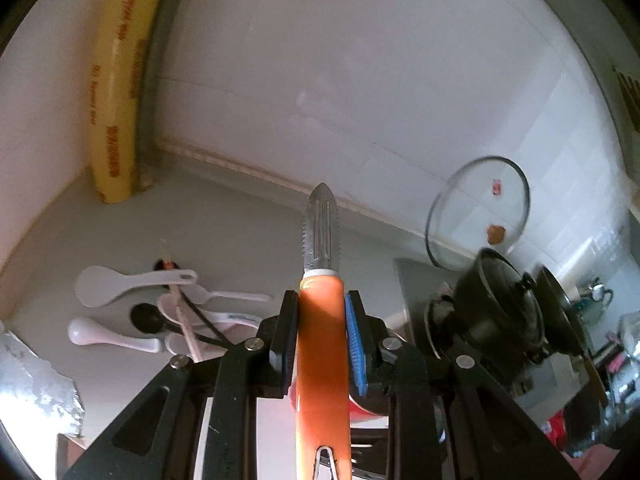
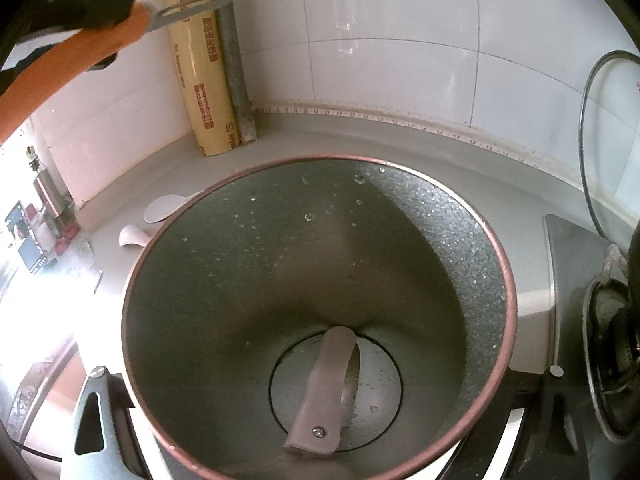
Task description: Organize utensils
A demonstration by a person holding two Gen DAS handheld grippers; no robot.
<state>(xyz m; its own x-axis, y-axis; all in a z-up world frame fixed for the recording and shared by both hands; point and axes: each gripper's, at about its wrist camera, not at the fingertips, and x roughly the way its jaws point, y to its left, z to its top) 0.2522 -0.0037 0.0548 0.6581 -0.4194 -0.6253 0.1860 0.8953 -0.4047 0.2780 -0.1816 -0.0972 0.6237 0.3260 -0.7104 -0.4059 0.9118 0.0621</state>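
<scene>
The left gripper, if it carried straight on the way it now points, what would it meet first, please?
Probably the white wall. The left gripper holds an orange peeler whose blade tip would lead, and nothing shows between tip and wall. Depth is unclear; it might meet the countertop at the wall's foot instead.

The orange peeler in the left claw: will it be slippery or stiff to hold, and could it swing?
The peeler looks stiff: handle and blade stay straight. Its glossy handle may be slippery, so it could slide between the pads. The left claw grips it near the blade end, so the long handle behind might pivot.
</scene>
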